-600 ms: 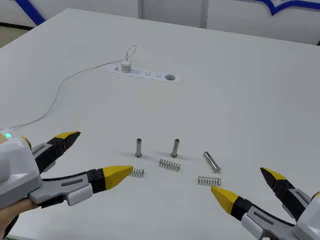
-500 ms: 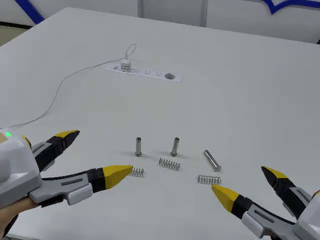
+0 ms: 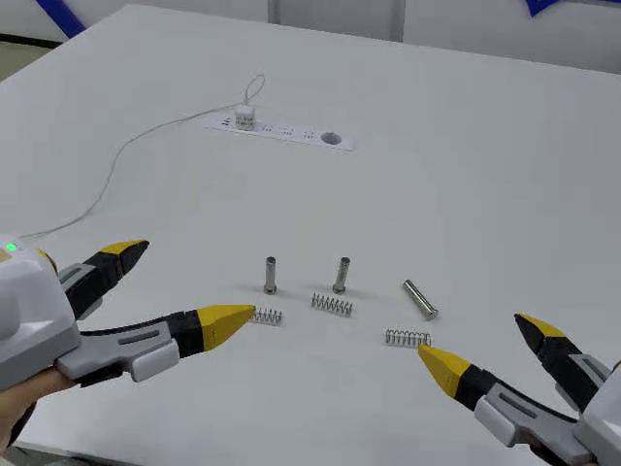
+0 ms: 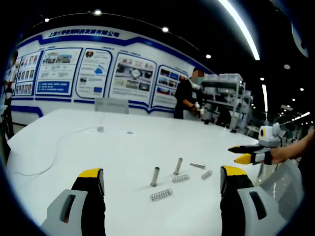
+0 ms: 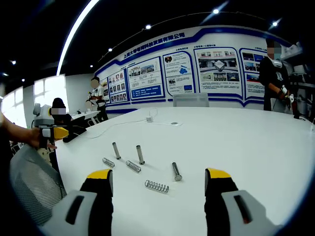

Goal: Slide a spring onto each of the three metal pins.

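- Three pins form a row on the white table [image 3: 505,155]: the left pin [image 3: 270,274] and the middle pin [image 3: 342,275] stand upright, while the right pin [image 3: 419,299] lies flat.
- Three springs lie flat just near of that row, none on a pin: the left spring [image 3: 267,316], the middle spring [image 3: 332,305] and the right spring [image 3: 407,338].
- The left gripper [image 3: 199,279] has its jaws spread wide and holds nothing. Its near yellow tip is just beside the left spring.
- The right gripper [image 3: 471,335] is likewise spread wide and empty. Its left tip is close beside the right spring, but contact cannot be told.
- A power strip [image 3: 281,130] lies far back, with its cable [image 3: 116,165] trailing left.
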`<state>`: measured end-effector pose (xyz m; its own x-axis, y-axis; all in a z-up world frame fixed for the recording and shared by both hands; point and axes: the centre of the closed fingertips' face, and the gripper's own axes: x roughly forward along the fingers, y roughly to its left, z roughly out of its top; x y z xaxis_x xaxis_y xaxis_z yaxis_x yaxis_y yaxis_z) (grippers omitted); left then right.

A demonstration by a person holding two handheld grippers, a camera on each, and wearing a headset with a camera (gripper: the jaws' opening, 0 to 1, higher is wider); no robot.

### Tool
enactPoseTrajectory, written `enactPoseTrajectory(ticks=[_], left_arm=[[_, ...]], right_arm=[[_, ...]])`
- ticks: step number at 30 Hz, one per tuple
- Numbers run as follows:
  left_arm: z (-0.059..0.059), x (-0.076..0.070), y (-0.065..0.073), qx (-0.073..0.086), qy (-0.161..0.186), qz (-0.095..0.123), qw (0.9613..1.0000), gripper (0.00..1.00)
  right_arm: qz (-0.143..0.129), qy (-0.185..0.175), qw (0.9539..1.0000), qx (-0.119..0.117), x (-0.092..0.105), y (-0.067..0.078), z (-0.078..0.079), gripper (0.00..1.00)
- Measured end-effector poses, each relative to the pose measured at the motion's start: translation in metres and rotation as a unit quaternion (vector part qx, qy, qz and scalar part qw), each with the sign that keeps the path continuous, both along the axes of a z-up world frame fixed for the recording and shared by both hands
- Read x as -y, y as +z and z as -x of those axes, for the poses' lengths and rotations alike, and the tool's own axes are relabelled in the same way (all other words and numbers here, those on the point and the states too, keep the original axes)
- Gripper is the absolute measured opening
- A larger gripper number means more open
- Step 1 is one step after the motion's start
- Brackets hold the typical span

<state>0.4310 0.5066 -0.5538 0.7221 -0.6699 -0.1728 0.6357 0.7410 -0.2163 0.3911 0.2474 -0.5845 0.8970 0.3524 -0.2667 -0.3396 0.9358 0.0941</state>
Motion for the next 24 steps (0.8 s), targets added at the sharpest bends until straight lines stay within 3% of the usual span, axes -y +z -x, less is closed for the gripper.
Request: enactPoseTrajectory(ticks=[8,12,24], left_arm=[[0.002,0.002,-0.006,-0.005,-0.006,-0.018,0.9998,1.00],[0.004,0.004,-0.008,-0.007,-0.010,-0.020,0.9997,1.00],[0.004,0.004,-0.011,-0.014,-0.013,-0.025,0.9995,1.00]], right_arm=[[0.000,-0.002,1.0000,-0.002,0.001,-0.002,-0.001,0.75],[0.000,-0.004,1.0000,0.008,0.001,0.002,-0.002,0.73],[-0.003,0.001,1.0000,-0.005,-0.001,-0.003,-0.001,0.72]])
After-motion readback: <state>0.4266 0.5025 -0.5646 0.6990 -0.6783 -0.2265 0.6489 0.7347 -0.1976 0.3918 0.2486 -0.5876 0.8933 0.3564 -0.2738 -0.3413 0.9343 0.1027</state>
